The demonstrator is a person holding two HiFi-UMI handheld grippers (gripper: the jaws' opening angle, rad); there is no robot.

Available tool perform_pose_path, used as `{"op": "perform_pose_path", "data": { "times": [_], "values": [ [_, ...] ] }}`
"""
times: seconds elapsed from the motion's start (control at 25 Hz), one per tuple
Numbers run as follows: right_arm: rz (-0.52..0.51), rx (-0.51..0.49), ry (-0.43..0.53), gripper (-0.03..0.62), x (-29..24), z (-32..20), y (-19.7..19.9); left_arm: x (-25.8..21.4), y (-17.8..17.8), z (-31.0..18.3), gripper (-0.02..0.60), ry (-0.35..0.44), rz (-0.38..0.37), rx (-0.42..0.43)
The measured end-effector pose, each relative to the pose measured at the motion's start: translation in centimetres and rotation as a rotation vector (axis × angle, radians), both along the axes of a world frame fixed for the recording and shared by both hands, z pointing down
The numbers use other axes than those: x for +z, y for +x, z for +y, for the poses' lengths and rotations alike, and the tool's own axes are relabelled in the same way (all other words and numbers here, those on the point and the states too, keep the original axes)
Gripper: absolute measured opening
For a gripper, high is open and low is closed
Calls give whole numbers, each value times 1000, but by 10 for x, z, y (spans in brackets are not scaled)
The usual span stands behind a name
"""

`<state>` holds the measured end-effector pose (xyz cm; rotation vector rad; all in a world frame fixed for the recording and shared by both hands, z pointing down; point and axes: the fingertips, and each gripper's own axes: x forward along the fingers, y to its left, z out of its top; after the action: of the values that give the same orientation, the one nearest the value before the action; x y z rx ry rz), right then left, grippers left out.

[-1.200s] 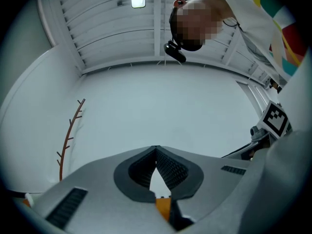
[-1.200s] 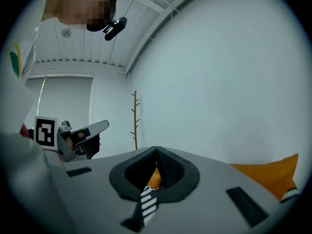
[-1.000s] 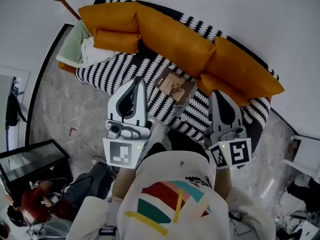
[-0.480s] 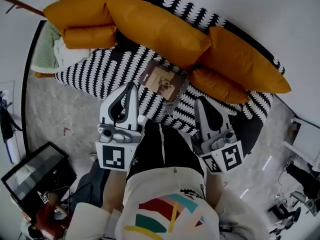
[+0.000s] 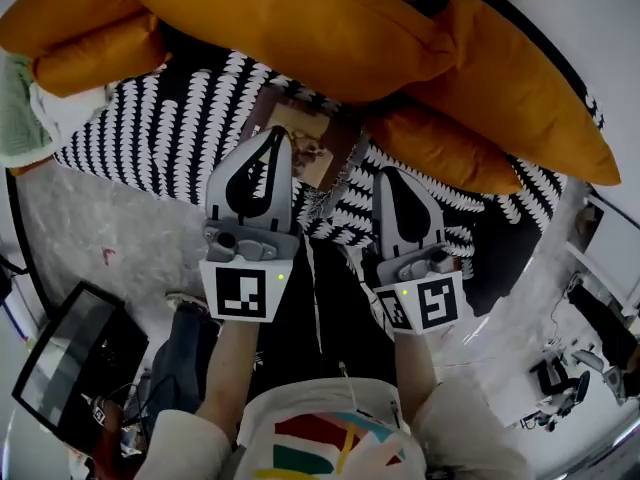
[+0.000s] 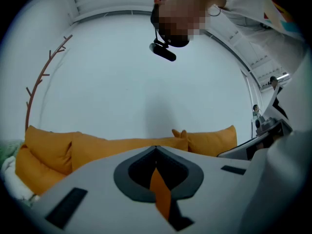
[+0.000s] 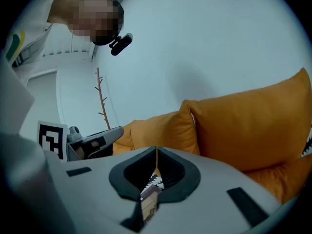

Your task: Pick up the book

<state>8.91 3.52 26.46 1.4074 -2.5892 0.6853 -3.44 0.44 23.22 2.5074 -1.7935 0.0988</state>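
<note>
Jaws are pressed together on both tools: the left gripper (image 5: 276, 134) shows only a thin slit between its tips, with orange fabric glimpsed through it. The right gripper (image 5: 386, 176) is also closed on nothing, and a sliver of patterned cover and brown book edge is visible through its gap. The book (image 5: 315, 143) lies flat, cover up, on the black-and-white patterned sofa seat (image 5: 150, 128), just in front of the orange cushions (image 5: 300, 23) that lean along the backrest. It is supported all over, with no edge lifted. In the head view the left gripper crosses the book's near left part, while the right gripper points at the seat just beside its right edge; whether either tip touches cannot be told. One tool on each side looks like a setup for pinching the book from its edges, or for one to tip it while the other grips. The pick-up seems to be at the approach stage, with nothing grasped yet. Because the book sits flush on soft upholstery, the next move likely calls for spreading a pair of jaws and working one under an edge. The fabric may give and let the book slide toward the cushions. A pale green blanket (image 5: 20, 108) lies at the sofa's left end, well apart.
</note>
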Motion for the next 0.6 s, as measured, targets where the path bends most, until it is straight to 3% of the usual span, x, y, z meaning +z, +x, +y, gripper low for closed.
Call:
{"op": "perform_pose_path", "data": {
  "times": [0.24, 0.4, 0.6],
  "values": [
    [56, 61, -60, 14, 92, 7, -3, 113, 9, 7, -6, -129, -27, 35],
    [17, 99, -225, 18, 156, 21, 0, 171, 10, 21, -6, -223, -44, 51],
    [-105, 244, -428, 179, 224, 20, 16, 225, 22, 26, -6, -281, -22, 68]
  ]
}}
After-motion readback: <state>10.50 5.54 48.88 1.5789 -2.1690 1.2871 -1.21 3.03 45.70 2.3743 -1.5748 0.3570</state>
